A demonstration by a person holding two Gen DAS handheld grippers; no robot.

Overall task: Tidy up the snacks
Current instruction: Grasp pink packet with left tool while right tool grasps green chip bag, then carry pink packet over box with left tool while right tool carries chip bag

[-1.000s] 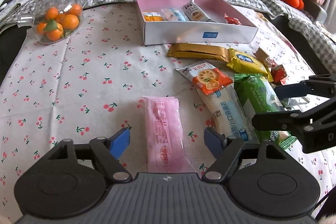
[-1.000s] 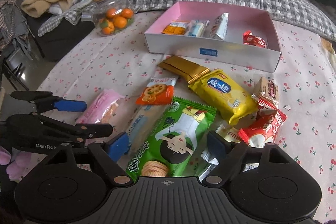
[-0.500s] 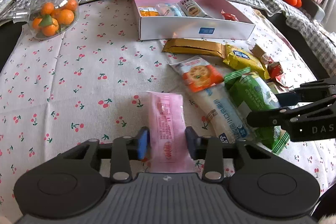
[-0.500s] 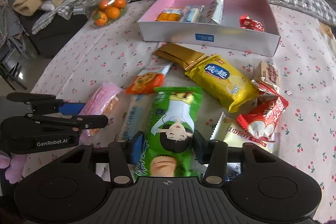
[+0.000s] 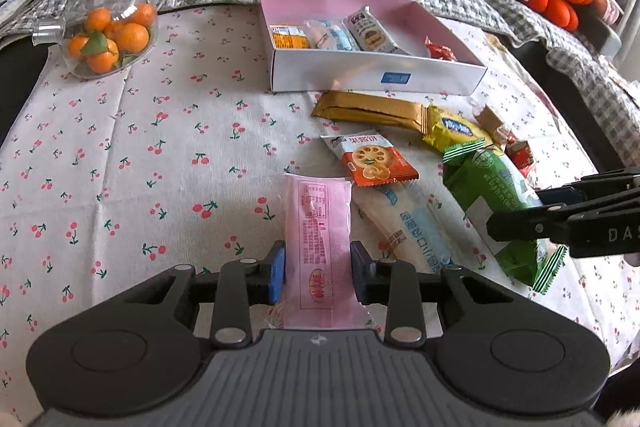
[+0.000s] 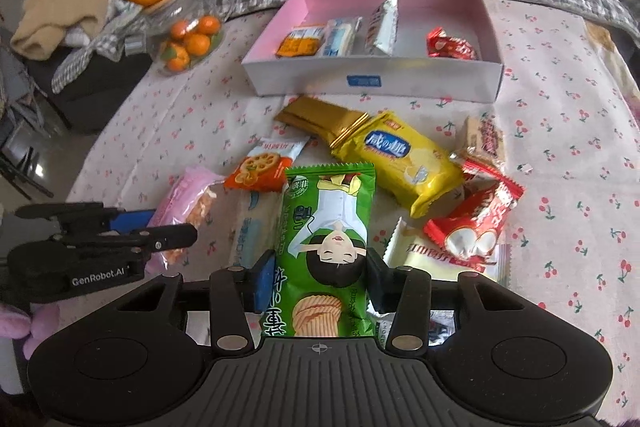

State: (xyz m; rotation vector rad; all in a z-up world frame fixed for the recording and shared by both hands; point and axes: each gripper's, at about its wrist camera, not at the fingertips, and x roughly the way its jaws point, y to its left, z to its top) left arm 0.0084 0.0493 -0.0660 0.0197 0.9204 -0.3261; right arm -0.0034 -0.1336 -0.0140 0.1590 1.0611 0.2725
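Note:
My left gripper (image 5: 318,267) has its jaws closing, and the blue pads press both sides of a pink snack packet (image 5: 320,219) lying on the cherry-print cloth. In the right wrist view, my right gripper (image 6: 320,275) is shut on the near end of a green snack packet (image 6: 332,211). Its far end lies over other snacks. Each gripper shows in the other's view: the right gripper (image 5: 516,213) at the right edge and the left gripper (image 6: 170,225) at the left. A pink-lined white box (image 5: 440,81) at the back holds several small snacks.
Loose snacks lie in front of the box: a gold bar (image 5: 372,111), a yellow packet (image 6: 404,155), an orange lotus-print packet (image 5: 372,163), a white-blue packet (image 5: 416,227) and red packets (image 6: 476,215). A glass jar of small oranges (image 5: 108,31) stands at the back left.
Both grippers have gone from wide open to closed, the left on the pink packet and the right on the green packet. The green packet now lies straighter along the right gripper.

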